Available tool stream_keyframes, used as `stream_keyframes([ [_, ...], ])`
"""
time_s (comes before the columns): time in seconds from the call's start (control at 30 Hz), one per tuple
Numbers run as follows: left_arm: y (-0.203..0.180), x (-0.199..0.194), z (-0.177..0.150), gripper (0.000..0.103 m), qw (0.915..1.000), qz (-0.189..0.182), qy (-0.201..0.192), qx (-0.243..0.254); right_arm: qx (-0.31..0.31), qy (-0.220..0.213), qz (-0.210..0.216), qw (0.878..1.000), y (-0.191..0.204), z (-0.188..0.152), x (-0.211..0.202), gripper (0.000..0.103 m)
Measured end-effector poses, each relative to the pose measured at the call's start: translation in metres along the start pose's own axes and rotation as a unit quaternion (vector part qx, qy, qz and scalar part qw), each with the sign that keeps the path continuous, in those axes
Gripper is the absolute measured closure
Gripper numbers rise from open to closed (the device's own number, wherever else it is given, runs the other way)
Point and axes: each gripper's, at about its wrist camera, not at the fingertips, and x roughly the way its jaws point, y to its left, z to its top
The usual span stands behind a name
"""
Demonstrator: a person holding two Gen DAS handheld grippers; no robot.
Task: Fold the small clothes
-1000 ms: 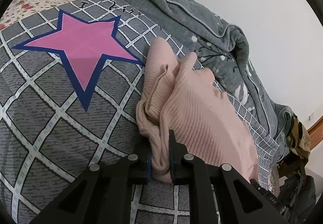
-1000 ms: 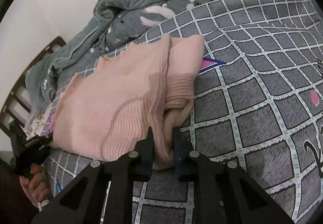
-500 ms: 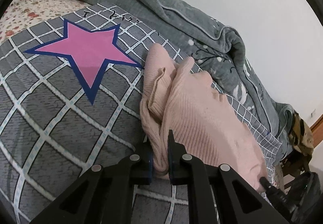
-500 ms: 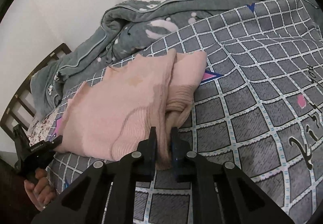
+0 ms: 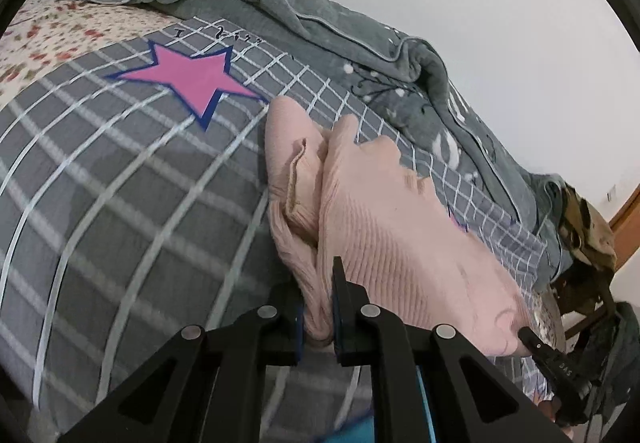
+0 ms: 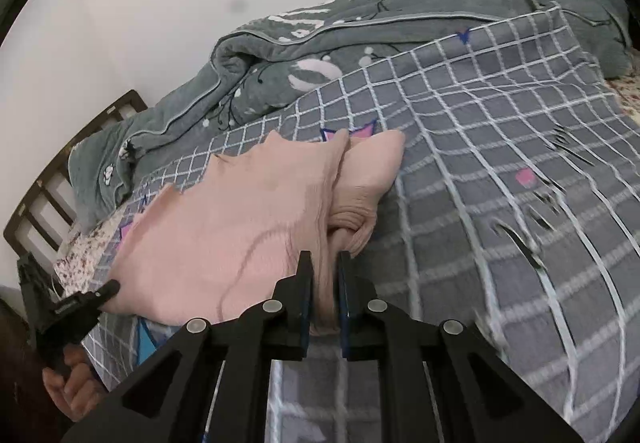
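Observation:
A small pink ribbed knit sweater lies partly folded on a grey checked bed cover, its near edge lifted. My left gripper is shut on one near corner of the sweater. My right gripper is shut on the other near corner of the sweater. The sweater hangs stretched between the two grippers. A folded sleeve lies bunched beside each held corner. The left gripper's tip also shows in the right wrist view, at the sweater's left edge.
A rumpled grey-green quilt lies along the white wall behind the sweater. A pink star is printed on the cover. A floral sheet shows at the far left. A dark wooden bed rail and a chair with clothes stand past the bed.
Both grippers have lifted and pulled back with the sweater's near edge. The sweater now sits further from both cameras and more of the bed is in view.

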Motion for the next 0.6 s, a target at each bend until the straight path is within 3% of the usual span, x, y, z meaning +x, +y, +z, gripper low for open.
stream_keyframes([
  [0.07,-0.001,-0.009,-0.014,0.093,1.0,-0.002,0.004,0.0,-0.021,-0.003,-0.017,1.0,-0.002,-0.013,-0.015,0.094],
  [0.2,-0.004,-0.018,-0.03,0.091,0.9999,0.002,0.01,0.013,-0.017,-0.015,-0.011,1.0,-0.012,-0.027,-0.041,0.098],
  [0.33,-0.011,-0.014,-0.022,0.077,0.9983,0.041,0.005,0.042,-0.04,-0.009,-0.019,0.999,-0.001,-0.027,-0.039,0.096],
  [0.43,-0.011,-0.013,-0.014,0.067,0.9969,0.058,0.002,0.053,-0.049,-0.014,-0.022,0.998,0.005,-0.022,-0.04,0.089],
  [0.5,-0.01,-0.013,-0.006,0.065,0.9964,0.065,-0.004,0.056,-0.046,-0.02,-0.016,0.999,0.007,-0.012,-0.037,0.073],
  [0.6,-0.014,-0.013,0.012,0.06,0.9962,0.06,-0.017,0.061,-0.046,-0.027,-0.013,0.998,0.012,0.005,-0.028,0.071],
])
